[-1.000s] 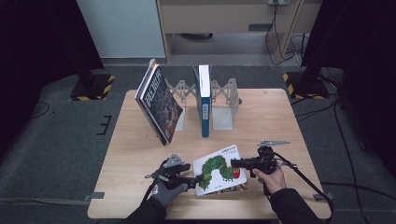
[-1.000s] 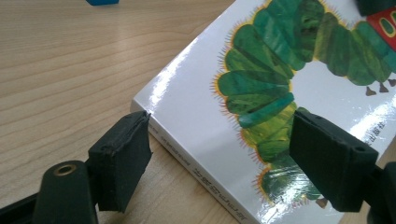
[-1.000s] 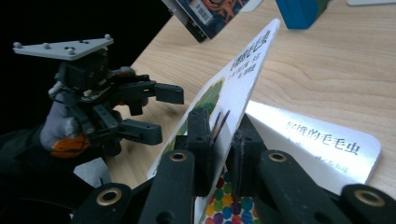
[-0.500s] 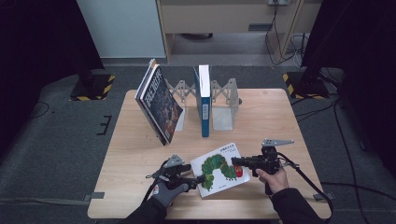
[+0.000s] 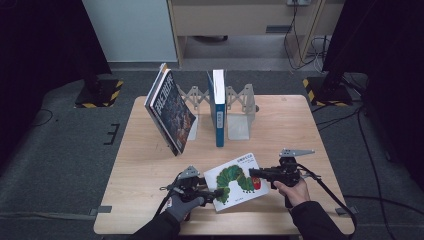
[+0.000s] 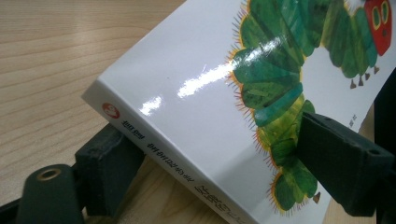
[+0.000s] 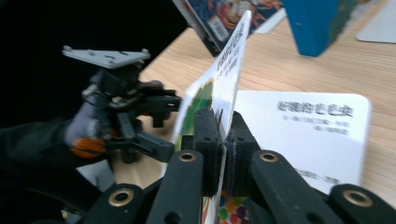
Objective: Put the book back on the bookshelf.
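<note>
A white board book with a green caterpillar (image 5: 237, 181) lies near the table's front edge. My right gripper (image 5: 251, 173) is shut on the right edge of its front cover. In the right gripper view the cover (image 7: 233, 56) stands on edge between the pads (image 7: 223, 135), and a white inner page (image 7: 317, 140) lies flat beside it. My left gripper (image 5: 218, 192) is at the book's spine side. Its jaws have just been opening and stand wide, one under the spine (image 6: 154, 144) and one over the cover, so the book (image 6: 201, 84) sits between them.
At the back of the wooden table (image 5: 145, 170) a dark illustrated book (image 5: 170, 112) leans to the left. A blue book (image 5: 218, 107) stands upright between grey metal bookends (image 5: 241, 112). The floor around the table is dark.
</note>
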